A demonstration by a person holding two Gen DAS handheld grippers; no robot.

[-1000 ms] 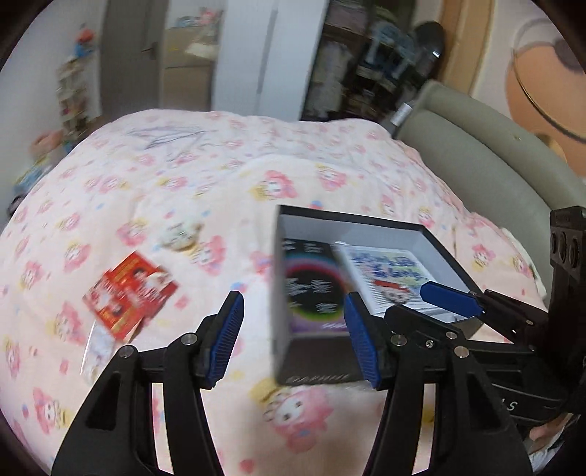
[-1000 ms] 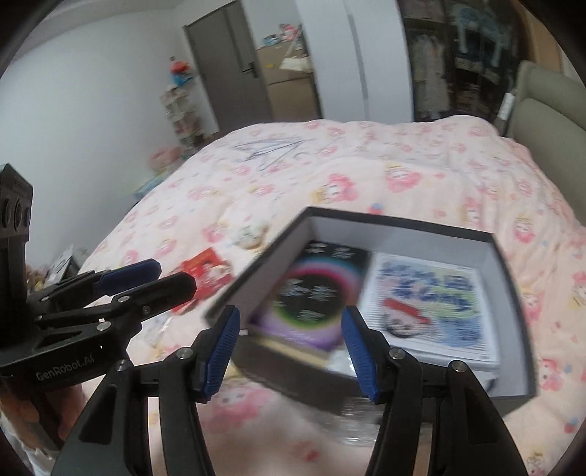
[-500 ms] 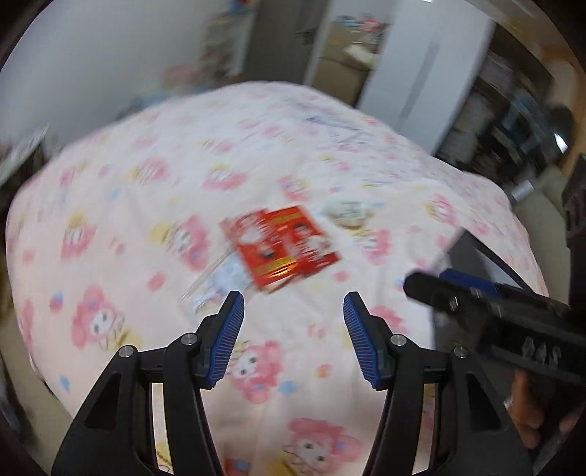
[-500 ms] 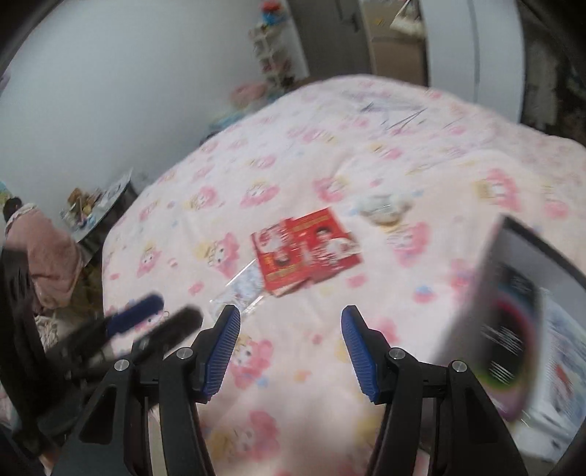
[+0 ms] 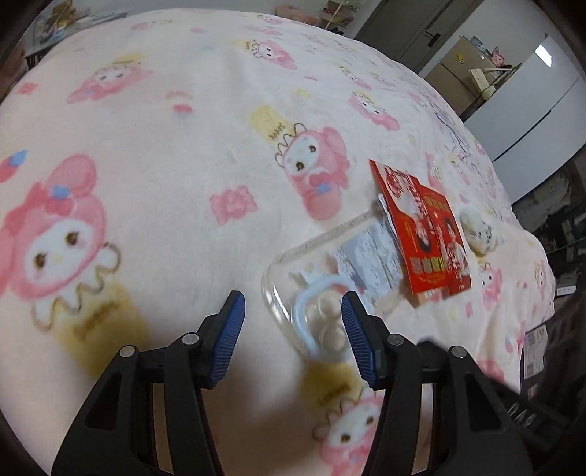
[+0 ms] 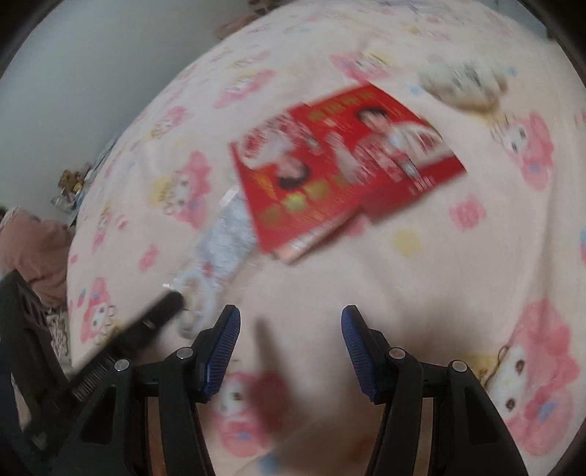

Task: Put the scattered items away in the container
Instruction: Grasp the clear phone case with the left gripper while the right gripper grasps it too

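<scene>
A clear plastic packet with a pale blue ring inside lies on the pink cartoon blanket. Its near end sits between the fingers of my left gripper, whose jaws are closing; the pads do not touch it. Two red booklets overlap the packet's far end, and a small white plush lies beyond them. In the right wrist view, my right gripper hangs open over bare blanket, just short of the red booklets. The packet and the left gripper's finger show at its left. No container is in view.
The blanket covers the whole bed and drops off at the left edge, where a pink cloth heap lies. A grey door and white wardrobe stand past the far end.
Both views have swung away from the black box to the booklets and clear packet. Both grippers have come down close to the blanket, and the left one has rolled.
</scene>
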